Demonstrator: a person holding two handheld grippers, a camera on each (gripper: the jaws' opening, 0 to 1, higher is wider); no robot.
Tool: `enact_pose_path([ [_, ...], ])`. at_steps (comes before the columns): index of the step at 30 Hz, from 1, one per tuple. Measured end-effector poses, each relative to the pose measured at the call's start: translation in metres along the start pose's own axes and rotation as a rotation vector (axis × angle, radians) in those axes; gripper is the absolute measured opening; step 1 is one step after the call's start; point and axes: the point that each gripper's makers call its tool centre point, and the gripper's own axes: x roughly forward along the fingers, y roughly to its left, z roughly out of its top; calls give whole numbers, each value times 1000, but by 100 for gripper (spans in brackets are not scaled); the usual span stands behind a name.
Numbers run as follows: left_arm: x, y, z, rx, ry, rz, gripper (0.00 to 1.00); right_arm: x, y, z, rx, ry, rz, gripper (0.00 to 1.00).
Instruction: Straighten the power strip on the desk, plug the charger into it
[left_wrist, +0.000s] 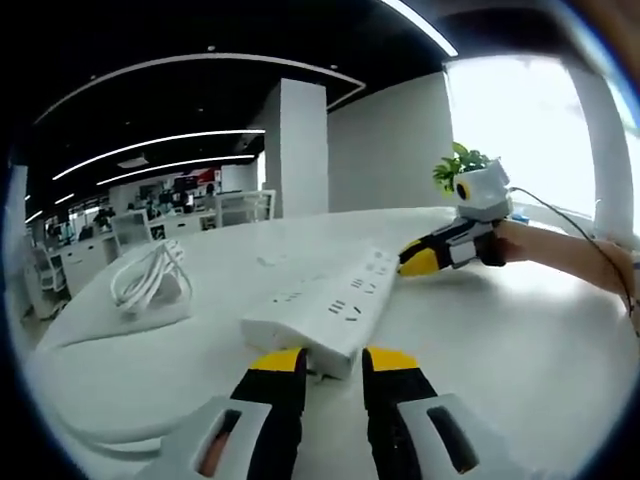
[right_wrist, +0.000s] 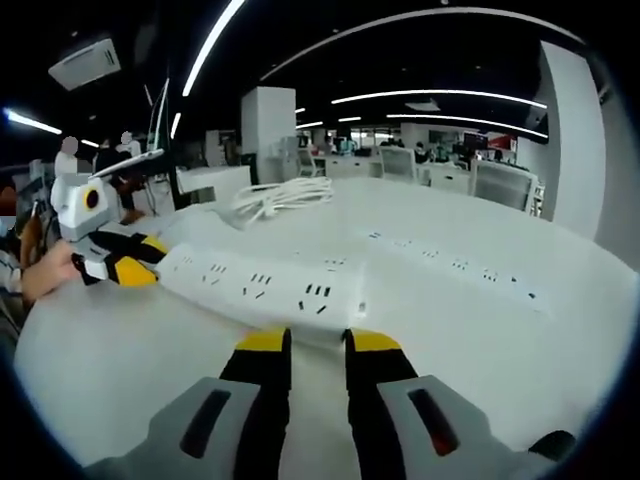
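A wide white surface (left_wrist: 520, 340) carries a long white power strip (left_wrist: 325, 310) lying at a slant. The left gripper (left_wrist: 332, 372) meets its near end, the right gripper (right_wrist: 318, 348) its other end; whether either pair of jaws is clenched on it, I cannot tell. A coiled white charger cable (left_wrist: 148, 275) lies far left, well apart.
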Motion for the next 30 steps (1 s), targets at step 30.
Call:
enact_pose_path([
  [30, -7, -3, -5, -2, 15, -22, 20, -15, 11, -4, 14, -46, -41, 20],
])
